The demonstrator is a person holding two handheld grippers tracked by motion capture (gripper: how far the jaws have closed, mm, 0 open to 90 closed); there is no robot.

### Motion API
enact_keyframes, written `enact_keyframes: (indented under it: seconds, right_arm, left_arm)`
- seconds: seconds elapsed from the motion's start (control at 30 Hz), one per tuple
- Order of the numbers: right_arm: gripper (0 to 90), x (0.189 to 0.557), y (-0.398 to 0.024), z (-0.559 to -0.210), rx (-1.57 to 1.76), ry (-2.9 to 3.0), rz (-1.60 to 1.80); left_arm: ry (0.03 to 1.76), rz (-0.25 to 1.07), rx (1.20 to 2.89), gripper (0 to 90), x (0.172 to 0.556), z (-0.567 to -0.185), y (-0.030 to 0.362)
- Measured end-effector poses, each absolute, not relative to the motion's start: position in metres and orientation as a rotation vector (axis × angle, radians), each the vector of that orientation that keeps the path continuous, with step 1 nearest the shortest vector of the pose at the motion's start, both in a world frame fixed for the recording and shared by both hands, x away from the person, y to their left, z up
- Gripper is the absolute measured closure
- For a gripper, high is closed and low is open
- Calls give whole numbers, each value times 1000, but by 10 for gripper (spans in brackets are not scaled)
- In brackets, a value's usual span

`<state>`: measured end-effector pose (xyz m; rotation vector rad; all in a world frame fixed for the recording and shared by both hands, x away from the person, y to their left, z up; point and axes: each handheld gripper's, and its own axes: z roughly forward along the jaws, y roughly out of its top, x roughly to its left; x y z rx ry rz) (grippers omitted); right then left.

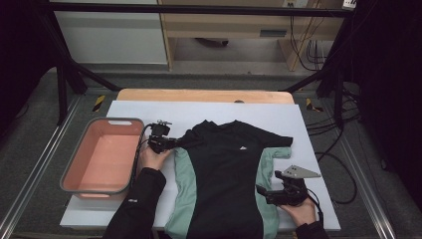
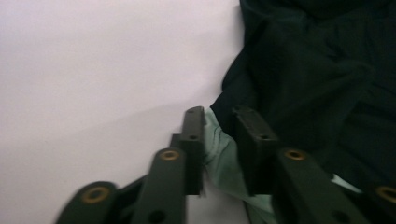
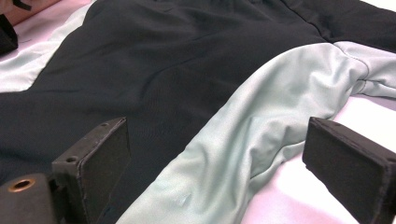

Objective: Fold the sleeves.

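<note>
L hand-held gripper [image 1: 175, 143] pinches shirt [image 1: 226, 169] sleeve; R hand-held gripper [image 1: 263, 192] open at hem.

A wooden table [image 1: 149, 94] bears a white sheet [image 1: 308, 129], on it a shirt [image 1: 226, 169] and, apparently, a pink tub [image 1: 74, 172].

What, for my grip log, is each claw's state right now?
Left claw: closed on the edge of the green shirt.
Right claw: open, holding nothing, jaws astride the green shirt's side.
</note>
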<state>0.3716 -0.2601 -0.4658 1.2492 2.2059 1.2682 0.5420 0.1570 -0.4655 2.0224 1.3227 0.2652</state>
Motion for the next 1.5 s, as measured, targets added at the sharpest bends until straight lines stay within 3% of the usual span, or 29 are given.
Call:
enact_keyframes:
  seconds: [0.13, 0.53, 1.0, 1.17, 1.37, 1.5]
  right_arm:
    - [81, 372, -260, -466, 1255, 2201, 1271]
    - [81, 372, -260, -466, 1253, 2198, 1268]
    - [81, 371, -260, -466, 1259, 2200, 1267]
    - [81, 371, -260, -466, 1259, 2200, 1267]
    - [81, 372, -259, -466, 1256, 2201, 1265]
    - [82, 372, -260, -466, 1255, 2200, 1267]
  left_arm:
    - [1258, 286, 1966, 828, 531, -454, 156]
    - [957, 300, 1967, 830, 478, -425, 131]
    - [856, 275, 2037, 830, 456, -437, 100]
    - [848, 185, 2048, 811, 459, -441, 99]
    - [871, 224, 2036, 494, 463, -434, 95]
    - [858, 286, 2081, 364, 471, -430, 84]
